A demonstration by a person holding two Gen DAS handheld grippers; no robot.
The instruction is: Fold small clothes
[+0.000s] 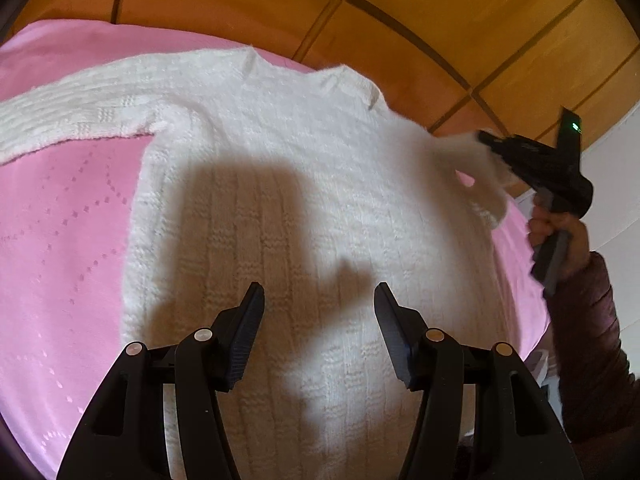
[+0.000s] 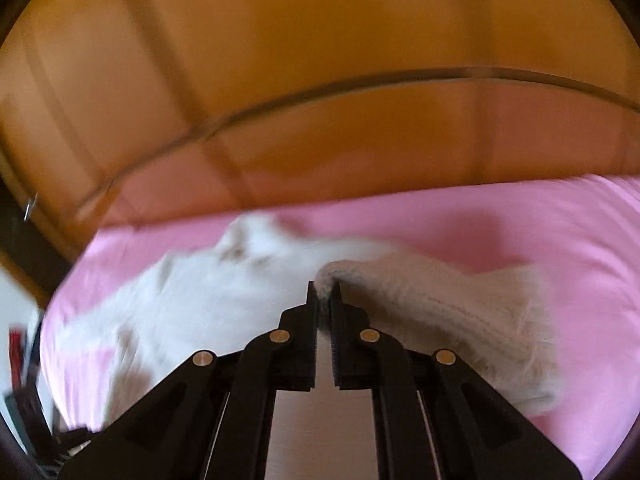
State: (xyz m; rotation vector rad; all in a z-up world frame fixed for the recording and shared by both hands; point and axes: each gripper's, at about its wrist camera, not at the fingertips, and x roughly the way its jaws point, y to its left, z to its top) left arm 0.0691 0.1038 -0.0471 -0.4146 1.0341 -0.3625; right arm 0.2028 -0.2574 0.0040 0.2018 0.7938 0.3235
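Observation:
A small white knitted sweater (image 1: 288, 184) lies spread on a pink bed cover (image 1: 60, 248), its left sleeve (image 1: 80, 116) stretched out flat to the left. My left gripper (image 1: 319, 300) hovers open above the sweater's lower body, nothing between its fingers. My right gripper (image 1: 486, 138) is at the right, shut on the sweater's right sleeve (image 1: 476, 168), which is lifted off the bed. In the right wrist view the right gripper (image 2: 324, 292) pinches the sleeve (image 2: 432, 304) near its fold, the cuff hanging to the right; the sweater body (image 2: 192, 304) is blurred.
A wooden panelled headboard (image 1: 400, 12) rises behind the bed. A person's hand and dark maroon sleeve (image 1: 588, 320) hold the right gripper at the bed's right edge. Pink cover (image 2: 520, 220) extends to the right of the sweater.

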